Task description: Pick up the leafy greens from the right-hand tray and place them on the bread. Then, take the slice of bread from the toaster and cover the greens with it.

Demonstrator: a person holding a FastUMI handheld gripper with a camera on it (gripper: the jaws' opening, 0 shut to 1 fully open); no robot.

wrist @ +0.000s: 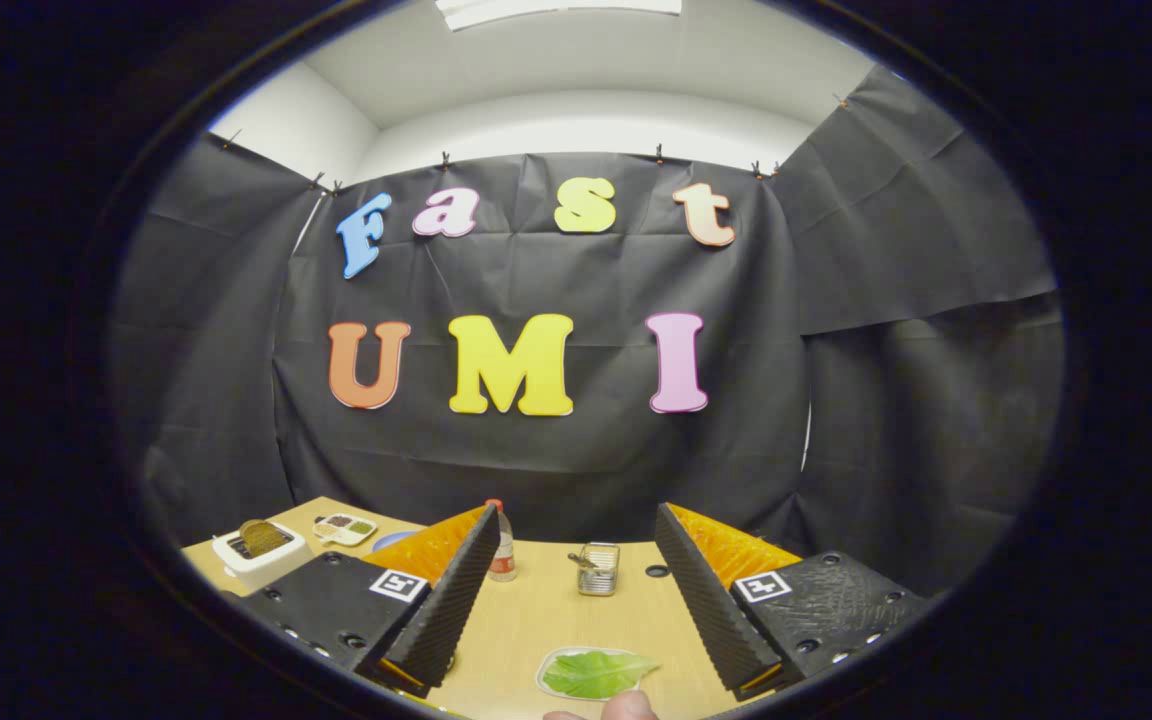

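Note:
A green leaf (596, 673) lies on a small pale tray (548, 668) on the wooden table, low between my two fingers. My gripper (572, 600) is open, held above the table, with nothing between its fingers. Beyond the left finger (446, 600) stands a white toaster (258, 556) with a brown slice of bread (261, 536) sticking up out of its slot. A person's fingertip (626, 706) shows just in front of the leaf tray.
A small divided dish (344, 528) with bits of food sits behind the toaster. A little bottle with a red cap (502, 545) and a wire holder (598, 568) stand at the table's back edge. A blue plate rim (391, 539) peeks past the left finger.

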